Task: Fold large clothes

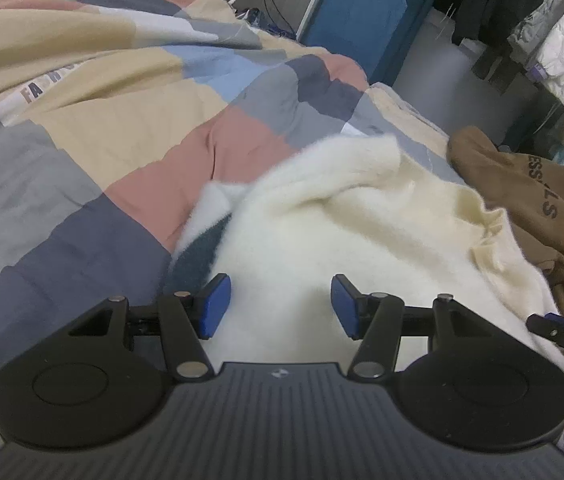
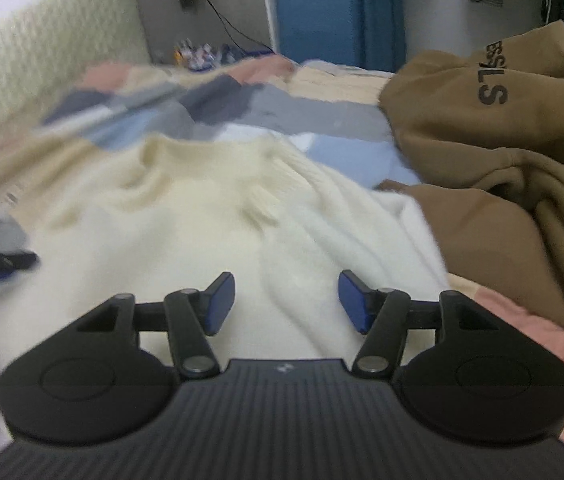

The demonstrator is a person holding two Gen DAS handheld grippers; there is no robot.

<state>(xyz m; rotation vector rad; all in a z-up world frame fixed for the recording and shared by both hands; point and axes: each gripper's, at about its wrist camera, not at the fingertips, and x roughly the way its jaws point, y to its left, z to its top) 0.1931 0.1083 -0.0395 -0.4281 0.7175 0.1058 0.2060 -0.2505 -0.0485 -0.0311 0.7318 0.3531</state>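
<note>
The patchwork quilt (image 1: 130, 152) is covering the bed and is serving as the landmark here. A cream sweater (image 1: 322, 240) is lying on it, toward the quilt's right half in the left wrist view. The sweater's long axis is running from the near edge of the bed away toward the far end, with its ribbed collar (image 2: 210, 156) pointing away from both cameras, as the right wrist view shows. A fuzzy edge of the sweater is curling over the quilt's pink patch on the left, leaving a dark blue-grey patch (image 1: 198, 252) showing just under it; whether that is quilt or something else cannot be told.

The left gripper (image 1: 280, 306) is hovering over the sweater's near part, its blue pads (image 1: 214, 306) standing spread with nothing between them. To the left of the sweater the quilt is lying wrinkled but bare, giving plenty of open room.

The right gripper (image 2: 286, 302) is likewise hanging above the sweater, jaws spread apart and gripping nothing. The picture is blurred, so finer contact cannot be judged. On the quilt just right of the sweater a brown hoodie (image 2: 502, 140) with dark lettering is lying bunched, touching the sweater's right edge and crowding that side. Beyond the quilt's far end, blue curtains (image 2: 378, 8) are hanging.
</note>
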